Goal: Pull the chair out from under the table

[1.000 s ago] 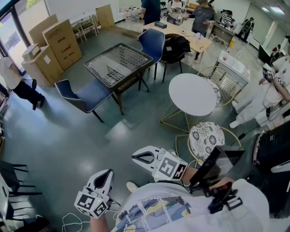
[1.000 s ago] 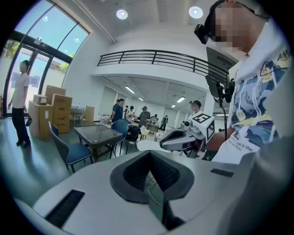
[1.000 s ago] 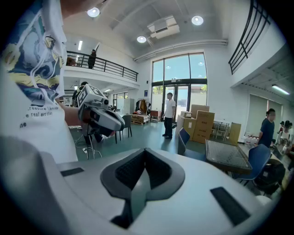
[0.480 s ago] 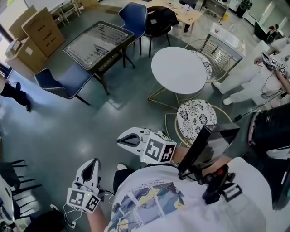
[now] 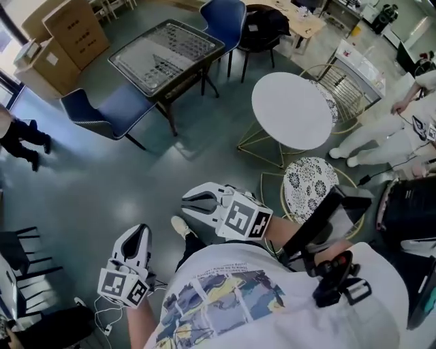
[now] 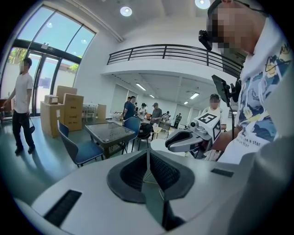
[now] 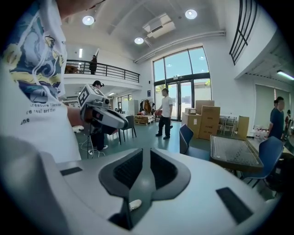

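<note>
A blue chair (image 5: 109, 112) stands at the left side of the dark glass-topped table (image 5: 167, 54), and a second blue chair (image 5: 225, 17) stands at its far side. A patterned round-seat chair (image 5: 310, 184) on a gold frame sits beside the white round table (image 5: 291, 109). My left gripper (image 5: 139, 235) is low at the left, shut and holding nothing. My right gripper (image 5: 187, 201) is held before the person's chest, above the floor. Its jaws are opening, with a narrow slit and nothing between them. Both grippers are far from every chair. The blue chair (image 6: 76, 147) also shows in the left gripper view.
Cardboard boxes (image 5: 68, 31) stand at the back left. Black chairs (image 5: 20, 272) are at the left edge. A wire chair (image 5: 337, 95) stands behind the round table. People in white (image 5: 395, 129) are at the right, and a person (image 5: 17, 136) walks at the left. A cable (image 5: 109, 317) lies on the floor.
The person has moved, so the tables and chairs have shifted in the head view. Both grippers travelled along, still held low before the body. The right jaws have parted slightly.
</note>
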Motion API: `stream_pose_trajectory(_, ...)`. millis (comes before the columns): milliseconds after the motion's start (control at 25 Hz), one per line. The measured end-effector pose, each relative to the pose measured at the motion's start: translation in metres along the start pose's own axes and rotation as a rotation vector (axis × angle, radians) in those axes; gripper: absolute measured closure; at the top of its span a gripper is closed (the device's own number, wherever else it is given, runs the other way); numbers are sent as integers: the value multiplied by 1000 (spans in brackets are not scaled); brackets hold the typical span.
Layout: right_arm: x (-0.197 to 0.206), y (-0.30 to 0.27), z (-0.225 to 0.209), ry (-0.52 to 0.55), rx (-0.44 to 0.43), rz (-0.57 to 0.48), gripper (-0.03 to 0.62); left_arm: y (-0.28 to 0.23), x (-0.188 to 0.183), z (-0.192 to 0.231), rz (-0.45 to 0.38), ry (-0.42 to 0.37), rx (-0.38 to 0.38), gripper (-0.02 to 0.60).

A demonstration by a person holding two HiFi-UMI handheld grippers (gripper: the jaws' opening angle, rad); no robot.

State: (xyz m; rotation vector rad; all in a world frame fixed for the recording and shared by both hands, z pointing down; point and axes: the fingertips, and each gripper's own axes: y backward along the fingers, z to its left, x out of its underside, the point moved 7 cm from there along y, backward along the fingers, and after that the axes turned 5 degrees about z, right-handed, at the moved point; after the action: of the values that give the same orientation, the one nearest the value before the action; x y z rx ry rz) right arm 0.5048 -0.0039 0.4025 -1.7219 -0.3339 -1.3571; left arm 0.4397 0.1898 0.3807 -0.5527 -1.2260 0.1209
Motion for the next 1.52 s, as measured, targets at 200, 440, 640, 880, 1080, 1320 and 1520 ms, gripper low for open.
stream_pose_trajectory(200, -46, -48, -37, -7, 54, -5, 546, -4, -32, 86, -28, 18, 36, 569)
stream_pose_trajectory(440, -100, -137, -87, -14, 139, -1, 546, -4, -57, 214, -26, 50, 61, 549)
stream_pose_trajectory(640, -119, -191, -123, -37, 127, 16, 534, -26, -69, 281, -16, 104, 57, 506)
stream_pose_trajectory(880, -135, -216, -232, -11, 77, -12, 502, -95, -118, 342, 9, 223, 4, 469)
stream_pose_trajectory(1080, -149, -220, -321, 43, 80, -41, 480, -156, -159, 400, 61, 279, -72, 437)
stream_pose_trajectory(1320, -153, -228, -401, 95, 107, -4, 470, -202, -191, 492, 118, 322, -197, 417)
stream_pose_trajectory(1520, -157, -253, -434, 38, 143, 21, 465, -228, -192, 597, 224, 350, -313, 384)
